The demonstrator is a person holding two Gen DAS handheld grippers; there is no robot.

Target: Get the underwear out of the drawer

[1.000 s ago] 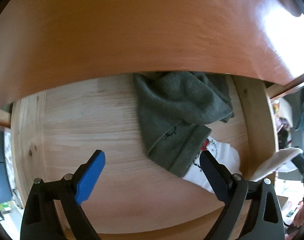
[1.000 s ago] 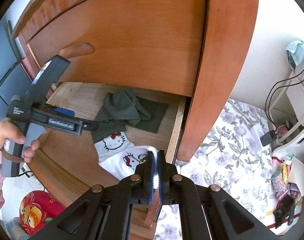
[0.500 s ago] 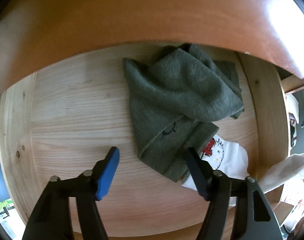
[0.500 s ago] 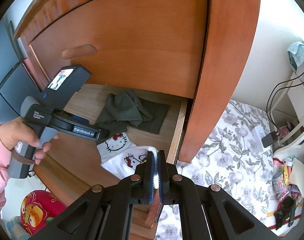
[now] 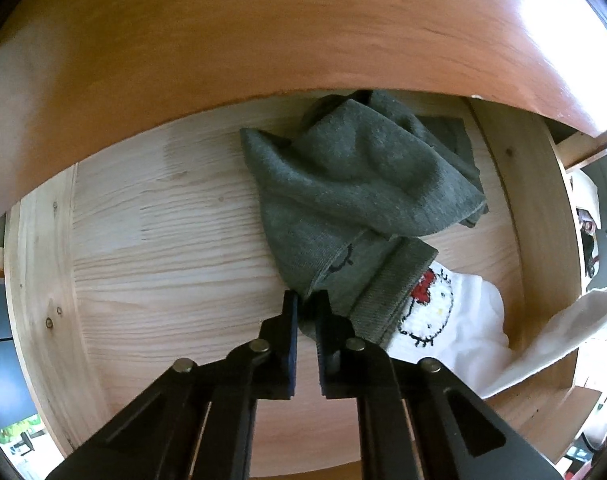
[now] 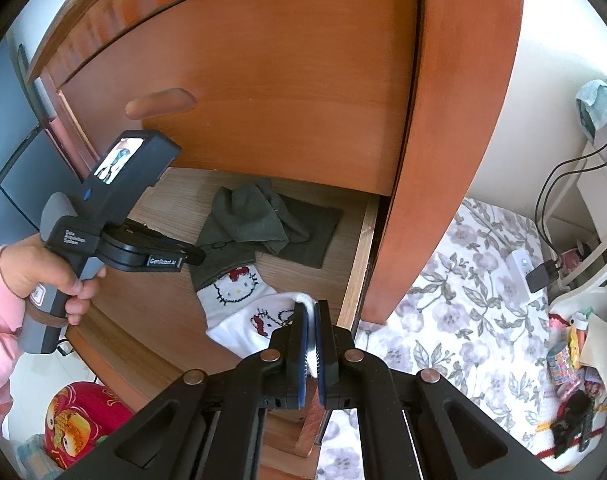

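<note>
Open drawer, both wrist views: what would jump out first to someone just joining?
The grey-green garment heaped at the middle of the open drawer, its near corner pinched by the left gripper, whose jaws have just been closing. Partly under its near edge lies the white cartoon-cat underwear, and the right gripper is shut on a second white cat-print piece at the drawer's front right corner.
</note>
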